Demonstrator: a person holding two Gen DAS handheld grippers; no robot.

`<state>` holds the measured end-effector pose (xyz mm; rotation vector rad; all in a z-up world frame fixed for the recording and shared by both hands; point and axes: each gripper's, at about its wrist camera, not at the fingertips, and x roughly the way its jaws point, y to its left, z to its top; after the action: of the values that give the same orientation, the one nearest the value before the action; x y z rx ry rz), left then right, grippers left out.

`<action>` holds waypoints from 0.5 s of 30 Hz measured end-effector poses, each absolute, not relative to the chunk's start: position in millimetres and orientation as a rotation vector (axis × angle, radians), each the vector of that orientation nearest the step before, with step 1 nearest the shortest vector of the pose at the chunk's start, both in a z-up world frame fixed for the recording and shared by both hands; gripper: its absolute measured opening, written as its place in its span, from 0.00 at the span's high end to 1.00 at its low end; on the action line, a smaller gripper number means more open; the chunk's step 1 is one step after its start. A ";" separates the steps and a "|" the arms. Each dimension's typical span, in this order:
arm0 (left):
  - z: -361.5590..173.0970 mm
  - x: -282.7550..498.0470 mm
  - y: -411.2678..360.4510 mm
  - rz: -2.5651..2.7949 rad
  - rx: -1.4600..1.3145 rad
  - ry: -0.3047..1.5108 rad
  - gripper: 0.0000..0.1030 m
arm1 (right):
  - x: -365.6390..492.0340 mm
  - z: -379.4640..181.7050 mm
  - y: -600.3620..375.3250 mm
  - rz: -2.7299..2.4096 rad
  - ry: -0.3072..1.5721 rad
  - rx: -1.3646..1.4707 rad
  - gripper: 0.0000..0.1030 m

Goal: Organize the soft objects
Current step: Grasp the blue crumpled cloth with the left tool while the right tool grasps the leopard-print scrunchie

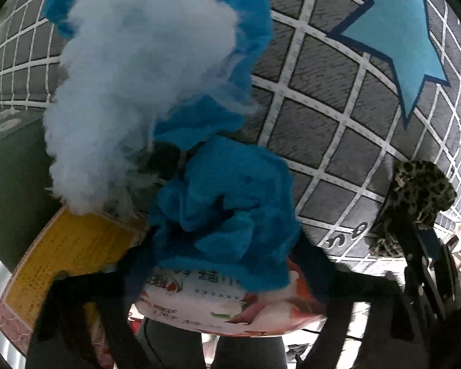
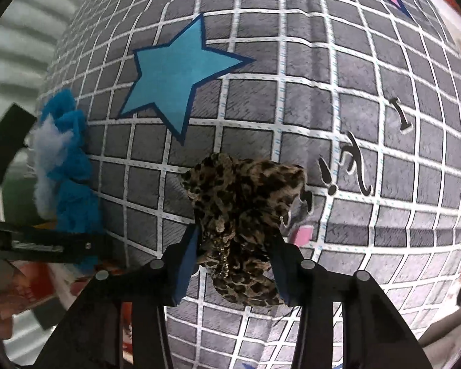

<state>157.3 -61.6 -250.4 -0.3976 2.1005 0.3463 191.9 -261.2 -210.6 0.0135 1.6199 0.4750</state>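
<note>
Left gripper (image 1: 221, 264) clamps blue plush (image 1: 227, 203); right gripper (image 2: 235, 255) clamps leopard-print cloth (image 2: 242, 209).

- The plush toy (image 1: 218, 203) hangs between the left gripper (image 1: 227, 264) fingers, over the grid-printed mat (image 1: 338, 117).
- Its stuffing (image 1: 132, 92) spills out to its left.
- A printed packet (image 1: 221, 307) lies beneath it (partly covered).
- The leopard-print scrunchie (image 2: 242, 227) sits between the right gripper (image 2: 236, 264) fingers, right of the toy.
- A star (image 2: 175, 73) lies on the mat beyond the scrunchie.

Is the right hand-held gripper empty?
No, the right hand-held gripper is closed on a leopard-print fabric piece, bunched between its fingers.
</note>
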 end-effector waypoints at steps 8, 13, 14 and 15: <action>-229.1 156.6 -83.7 0.275 -0.308 1.971 0.75 | 198.5 -211.0 -299.0 0.467 1.629 0.125 0.62; -200.7 155.8 -95.7 0.208 -0.245 1.868 0.75 | 197.8 -204.3 -327.5 0.454 1.637 0.171 0.62; -194.5 155.4 -98.0 0.194 -0.232 1.845 0.75 | 194.8 -204.4 -322.2 0.453 1.635 0.176 0.62; -188.1 154.7 -100.1 0.182 -0.213 1.824 0.75 | 195.0 -203.1 -322.6 0.463 1.630 0.188 0.55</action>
<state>154.7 -100.1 -188.1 -0.2133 1.8244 0.1822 195.0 -322.6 -203.1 0.1880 1.6301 0.4629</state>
